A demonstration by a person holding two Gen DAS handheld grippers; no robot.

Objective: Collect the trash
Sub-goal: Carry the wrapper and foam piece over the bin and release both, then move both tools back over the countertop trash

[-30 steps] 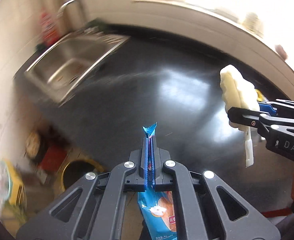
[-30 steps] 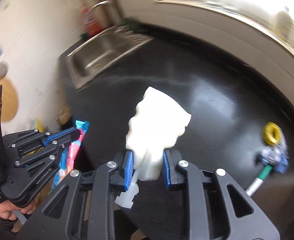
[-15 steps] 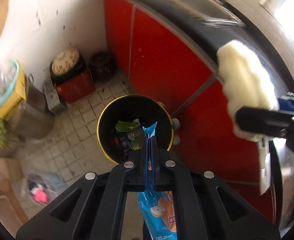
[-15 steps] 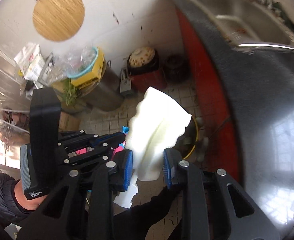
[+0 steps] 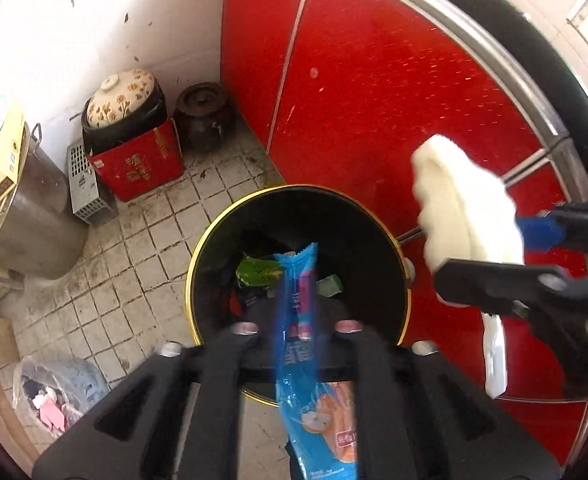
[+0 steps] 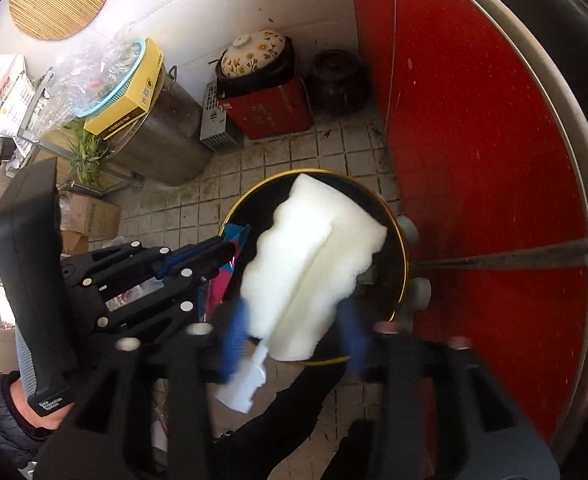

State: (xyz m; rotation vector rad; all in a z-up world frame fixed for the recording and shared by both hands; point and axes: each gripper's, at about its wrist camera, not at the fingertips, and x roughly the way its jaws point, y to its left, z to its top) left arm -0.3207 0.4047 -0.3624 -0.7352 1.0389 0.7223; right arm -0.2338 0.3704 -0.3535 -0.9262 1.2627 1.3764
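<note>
A black trash bin with a yellow rim (image 5: 193, 264) stands on the tiled floor below both grippers, with green and other scraps inside. My left gripper (image 5: 298, 326) points down over it. Its jaws are opening, and the blue snack wrapper (image 5: 296, 308) hangs loose between them. My right gripper (image 6: 291, 328) is also above the bin (image 6: 402, 248), and its jaws are opening too. Between its spread blue pads (image 6: 233, 340) sits the white sponge brush (image 6: 314, 264), no longer squeezed. The left wrist view shows the sponge (image 5: 462, 216) at the right.
Red cabinet doors (image 5: 374, 100) stand right behind the bin. A floral-lidded clay pot on a red box (image 5: 133, 160), a dark jar (image 5: 203, 108) and a steel pot (image 5: 25, 208) crowd the corner. A plastic bag of rubbish (image 5: 53, 388) lies on the floor at left.
Both grippers have swung off the counter and dropped toward the bin, which now looks larger. Both pairs of jaws have spread, freeing the wrapper and the sponge.
</note>
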